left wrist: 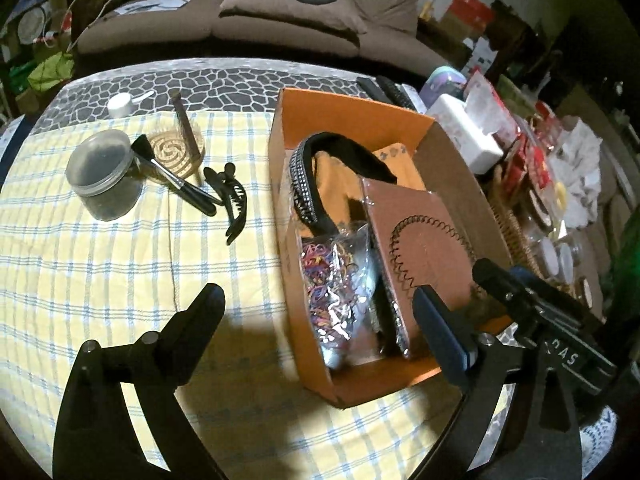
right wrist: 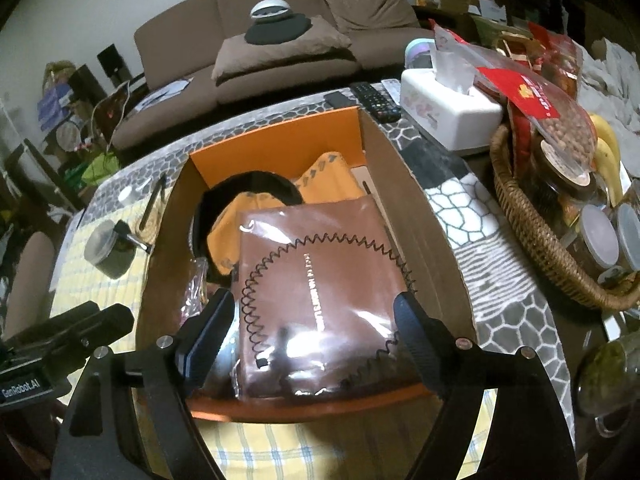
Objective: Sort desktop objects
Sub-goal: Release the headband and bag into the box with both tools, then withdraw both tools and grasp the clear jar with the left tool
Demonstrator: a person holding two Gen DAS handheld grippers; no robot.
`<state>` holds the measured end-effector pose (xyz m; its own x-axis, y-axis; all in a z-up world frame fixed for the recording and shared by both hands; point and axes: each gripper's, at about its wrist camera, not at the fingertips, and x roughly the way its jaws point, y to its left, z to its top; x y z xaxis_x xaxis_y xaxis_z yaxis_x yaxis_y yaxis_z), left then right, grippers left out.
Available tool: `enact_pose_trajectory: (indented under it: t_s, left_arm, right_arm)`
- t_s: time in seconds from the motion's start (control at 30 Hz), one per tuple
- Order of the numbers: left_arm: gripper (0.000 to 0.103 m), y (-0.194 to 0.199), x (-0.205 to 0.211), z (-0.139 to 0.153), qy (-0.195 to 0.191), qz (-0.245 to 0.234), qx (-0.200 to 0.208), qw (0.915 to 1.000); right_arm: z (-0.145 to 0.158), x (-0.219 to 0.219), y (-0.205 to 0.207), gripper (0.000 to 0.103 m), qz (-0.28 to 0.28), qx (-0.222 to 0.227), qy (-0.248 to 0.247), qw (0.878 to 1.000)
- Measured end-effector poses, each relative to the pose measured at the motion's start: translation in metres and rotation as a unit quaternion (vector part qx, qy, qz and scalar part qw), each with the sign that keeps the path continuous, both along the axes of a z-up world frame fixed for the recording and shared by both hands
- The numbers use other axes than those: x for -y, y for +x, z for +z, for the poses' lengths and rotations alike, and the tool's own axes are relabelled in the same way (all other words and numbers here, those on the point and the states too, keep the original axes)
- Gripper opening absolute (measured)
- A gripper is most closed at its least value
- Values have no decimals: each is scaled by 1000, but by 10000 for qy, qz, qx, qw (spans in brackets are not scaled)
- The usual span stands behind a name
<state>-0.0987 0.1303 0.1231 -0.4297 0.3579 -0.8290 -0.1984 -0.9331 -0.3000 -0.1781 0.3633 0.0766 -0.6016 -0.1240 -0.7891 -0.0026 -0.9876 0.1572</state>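
An orange cardboard box stands on the checked cloth and holds a brown card with a black spiral headband, a studded black headband and a bag of coloured hair ties. My left gripper is open and empty above the box's near end. My right gripper is open, hovering over the brown card inside the box, apart from it. On the cloth to the left lie a black hair claw, a makeup brush, a lidded jar and a round comb holder.
A wicker basket of snacks and jars stands right of the box, with a white tissue box and remote controls behind it. A white scoop lies at the table's far edge. A brown sofa stands behind the table.
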Motion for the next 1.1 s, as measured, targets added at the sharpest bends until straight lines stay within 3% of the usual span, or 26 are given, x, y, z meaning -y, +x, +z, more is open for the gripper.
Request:
enact_pose_trajectory:
  t_s: [0.43,0.67,0.8,0.93,1.0,1.1]
  left_arm:
    - [95,10,36,9,-171,110,-74,9998]
    - [103,10,82,9,-263,258,-230,9991]
    - [103,7,113,2,-264,457,-198,9984]
    - [103,2,146,-8,-282,700,-131,9971]
    - [103,0,160,-15,-315,802,-104,9962]
    - [103,-6,179,-24,-433,914,-97,9948]
  right_arm:
    - [17,25,6,83,155,-103,21,9998]
    - [21,60,-2,84,380,-176,-12,9991]
    - [22,83,-7,93,538,-214,-179,9982]
    - [23,110,-13,95,729,-311,-307,9964]
    - [23,128,-14,103,875,-404,-310,9949]
    - [21,149,-17,102,1022,-477,-266,9933]
